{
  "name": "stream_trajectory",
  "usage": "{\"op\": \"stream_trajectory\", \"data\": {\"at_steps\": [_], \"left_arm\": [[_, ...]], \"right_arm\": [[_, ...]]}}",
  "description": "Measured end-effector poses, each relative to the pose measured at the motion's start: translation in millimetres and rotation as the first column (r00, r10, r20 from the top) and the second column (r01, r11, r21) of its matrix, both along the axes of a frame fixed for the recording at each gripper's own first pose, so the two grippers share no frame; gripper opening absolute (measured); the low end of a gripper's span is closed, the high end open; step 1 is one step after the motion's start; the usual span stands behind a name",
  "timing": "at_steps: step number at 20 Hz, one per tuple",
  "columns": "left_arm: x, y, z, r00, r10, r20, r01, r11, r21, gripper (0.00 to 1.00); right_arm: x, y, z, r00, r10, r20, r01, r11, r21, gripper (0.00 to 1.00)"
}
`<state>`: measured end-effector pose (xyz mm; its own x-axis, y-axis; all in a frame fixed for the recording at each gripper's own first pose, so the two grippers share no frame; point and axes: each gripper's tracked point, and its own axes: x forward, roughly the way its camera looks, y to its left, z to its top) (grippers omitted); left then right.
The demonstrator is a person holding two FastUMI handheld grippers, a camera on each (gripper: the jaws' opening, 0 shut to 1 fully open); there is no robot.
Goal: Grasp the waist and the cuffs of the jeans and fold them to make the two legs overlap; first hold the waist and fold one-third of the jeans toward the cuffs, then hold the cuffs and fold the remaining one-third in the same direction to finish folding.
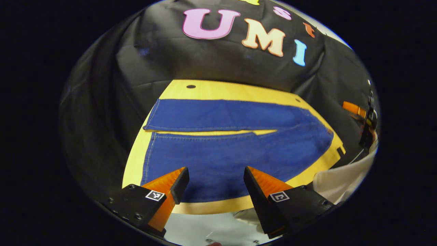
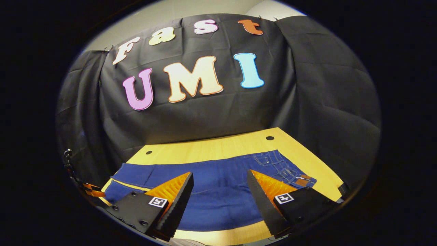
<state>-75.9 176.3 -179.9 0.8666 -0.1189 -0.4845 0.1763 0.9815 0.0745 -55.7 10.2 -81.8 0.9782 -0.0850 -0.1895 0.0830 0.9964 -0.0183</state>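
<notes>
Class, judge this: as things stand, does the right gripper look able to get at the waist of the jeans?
Probably yes. The right gripper is open above the jeans, the waist lies flat just to its right on the table, and nothing stands between them.

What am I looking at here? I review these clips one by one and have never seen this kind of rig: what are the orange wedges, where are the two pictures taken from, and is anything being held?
No robot arm here: a person holds a two-finger gripper in each hand, with a fisheye camera riding on each. The orange wedges at the bottom are that gripper's own fingers. In the left gripper view, the left gripper stands open above the leg end of the jeans; the right gripper view shows the right gripper open near the waist. The blue jeans lie flat and unfolded on the yellow table, legs side by side with a thin gap between them. Nothing is held yet. At the right edge of the left gripper view, the other gripper shows farther off.
</notes>
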Motion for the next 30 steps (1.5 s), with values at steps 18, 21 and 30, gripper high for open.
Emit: {"op": "stream_trajectory", "data": {"at_steps": [18,21,30], "left_arm": [[-19,40,-75,0.868,-0.205,-0.451,0.364,0.881,0.300,0.92],[-20,40,-75,0.863,-0.195,-0.466,0.363,0.881,0.303,0.88],[-19,38,-75,0.851,-0.187,-0.491,0.373,0.873,0.314,0.75]], "right_arm": [[-29,-17,-30,0.990,-0.012,-0.137,0.004,0.998,-0.058,0.98],[-29,-18,-37,0.988,-0.014,-0.156,0.006,0.999,-0.047,0.98],[-19,-15,-56,0.980,0.025,-0.195,-0.029,0.999,-0.022,0.98]]}}
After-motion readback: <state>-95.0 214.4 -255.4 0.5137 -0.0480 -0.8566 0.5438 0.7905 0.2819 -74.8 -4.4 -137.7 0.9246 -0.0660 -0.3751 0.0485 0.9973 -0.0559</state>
